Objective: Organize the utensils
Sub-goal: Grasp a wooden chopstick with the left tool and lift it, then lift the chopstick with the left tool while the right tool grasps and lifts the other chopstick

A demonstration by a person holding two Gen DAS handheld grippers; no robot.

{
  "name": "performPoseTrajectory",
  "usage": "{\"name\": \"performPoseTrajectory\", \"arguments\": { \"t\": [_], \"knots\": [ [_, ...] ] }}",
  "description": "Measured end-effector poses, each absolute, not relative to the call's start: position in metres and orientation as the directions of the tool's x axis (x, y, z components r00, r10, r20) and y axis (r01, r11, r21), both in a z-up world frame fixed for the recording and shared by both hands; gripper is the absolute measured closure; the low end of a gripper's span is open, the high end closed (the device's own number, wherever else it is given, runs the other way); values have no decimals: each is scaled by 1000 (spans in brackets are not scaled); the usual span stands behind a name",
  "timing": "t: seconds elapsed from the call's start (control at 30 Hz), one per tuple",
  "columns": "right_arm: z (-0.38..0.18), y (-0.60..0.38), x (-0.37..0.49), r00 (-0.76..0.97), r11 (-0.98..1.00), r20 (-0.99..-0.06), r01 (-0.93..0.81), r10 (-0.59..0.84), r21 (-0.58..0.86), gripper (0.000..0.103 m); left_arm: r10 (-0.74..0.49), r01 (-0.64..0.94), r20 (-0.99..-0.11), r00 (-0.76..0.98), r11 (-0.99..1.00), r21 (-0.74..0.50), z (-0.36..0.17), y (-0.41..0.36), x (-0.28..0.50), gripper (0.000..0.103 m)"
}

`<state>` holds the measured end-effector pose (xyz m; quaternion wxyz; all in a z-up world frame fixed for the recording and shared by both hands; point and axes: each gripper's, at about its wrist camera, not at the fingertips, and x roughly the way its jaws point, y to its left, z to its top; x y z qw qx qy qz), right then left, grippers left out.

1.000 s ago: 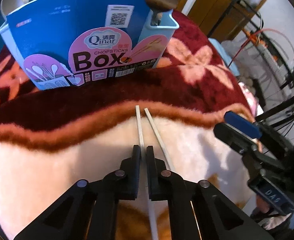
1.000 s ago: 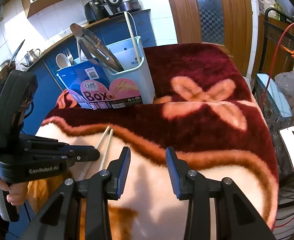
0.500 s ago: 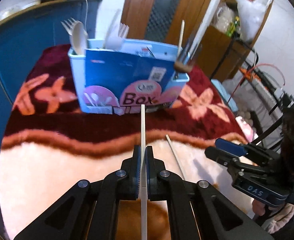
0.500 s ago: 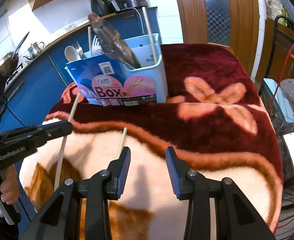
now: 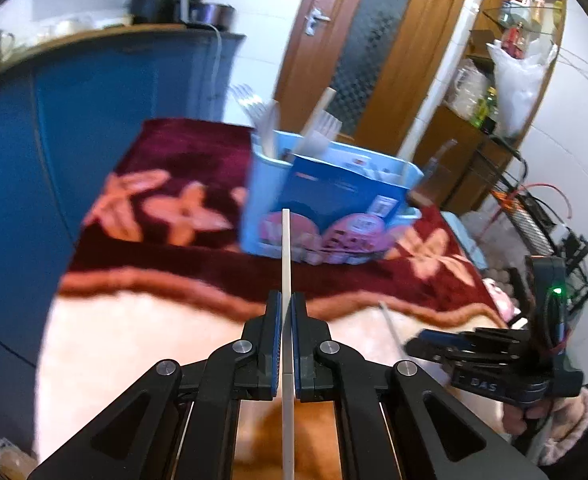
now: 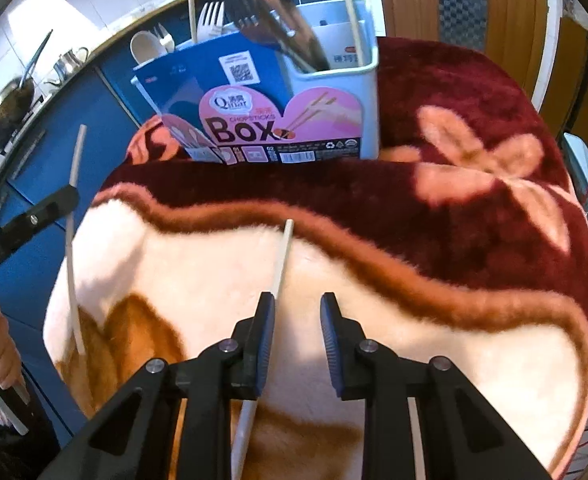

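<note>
My left gripper [image 5: 286, 300] is shut on a white chopstick [image 5: 286, 248] and holds it in the air, pointing toward the light blue chopsticks box [image 5: 330, 204]; that chopstick also shows in the right wrist view [image 6: 72, 216]. The box [image 6: 278, 92] stands at the far side of the blanket and holds forks, spoons, tongs and chopsticks. A second white chopstick [image 6: 280, 264] lies on the blanket. My right gripper [image 6: 297, 300] is open just above it, with the chopstick under the left finger. The right gripper also shows in the left wrist view [image 5: 418, 346].
A plush red, cream and orange flowered blanket [image 6: 454, 216] covers the table. Blue kitchen cabinets [image 5: 74, 120] stand to the left, a wooden door [image 5: 366, 40] behind, and a wire rack [image 5: 542, 216] to the right.
My left gripper closed on one chopstick and lifted it off the blanket, tilting up toward the box. My right gripper moved forward and down over the other chopstick.
</note>
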<state>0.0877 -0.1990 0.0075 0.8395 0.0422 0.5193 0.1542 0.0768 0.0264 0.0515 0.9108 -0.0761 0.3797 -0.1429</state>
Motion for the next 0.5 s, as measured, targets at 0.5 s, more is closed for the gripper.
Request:
{"name": "performPoseTrajectory", "arguments": {
  "t": [0.5],
  "knots": [
    [4,-183,112,340,962,-912,-221,229,159,93,-328,221,-610,722,944,-246,43,39,79,99]
  ]
}}
